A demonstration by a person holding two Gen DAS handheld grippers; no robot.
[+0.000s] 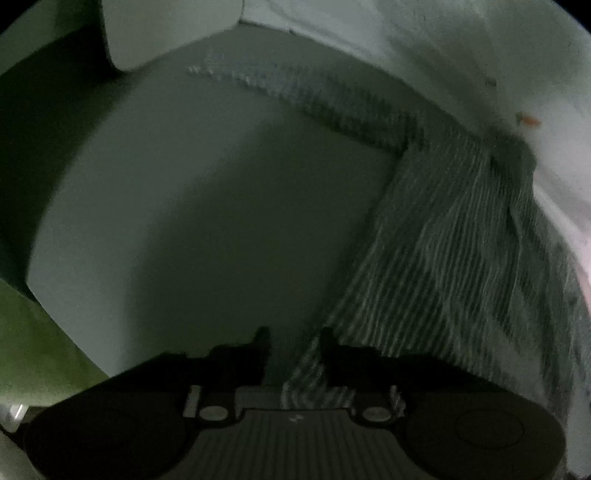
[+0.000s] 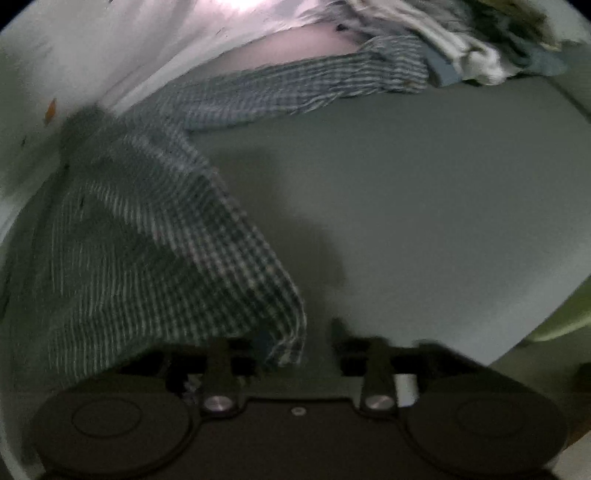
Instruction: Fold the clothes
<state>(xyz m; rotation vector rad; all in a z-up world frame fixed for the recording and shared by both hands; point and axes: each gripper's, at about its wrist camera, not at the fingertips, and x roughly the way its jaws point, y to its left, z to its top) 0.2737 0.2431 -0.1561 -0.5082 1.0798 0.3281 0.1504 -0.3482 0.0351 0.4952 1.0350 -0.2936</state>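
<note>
A checked shirt (image 1: 454, 236) is seen spread across a pale grey table (image 1: 192, 206) in dim light, its body lying toward the wall side and one sleeve (image 1: 314, 99) stretched out flat toward the far left in the left wrist view. In the right wrist view the same shirt (image 2: 147, 229) is shown with its other sleeve (image 2: 295, 88) laid out toward the far right, where a heap of other clothes (image 2: 461, 48) is piled at the table's far edge. A white wall (image 1: 461, 51) is seen behind the shirt, marked by a small orange spot (image 1: 528, 120). A white boxy object (image 1: 166, 29) is seen at the far left of the table, too blurred to be identified.

The left gripper (image 1: 293, 343) is held low over the near edge of the shirt, its two dark fingers (image 1: 260, 339) parted, with a strip of checked cloth lying in the gap between them; no pinch on the cloth is shown. The right gripper (image 2: 319, 332) is likewise held with its fingers spread; a corner of the shirt's hem hangs just beside its left finger, while its right finger (image 2: 338, 326) is seen over bare table. The shirt is not yet folded. A green surface (image 1: 33, 350) is visible below the table's near left edge.
</note>
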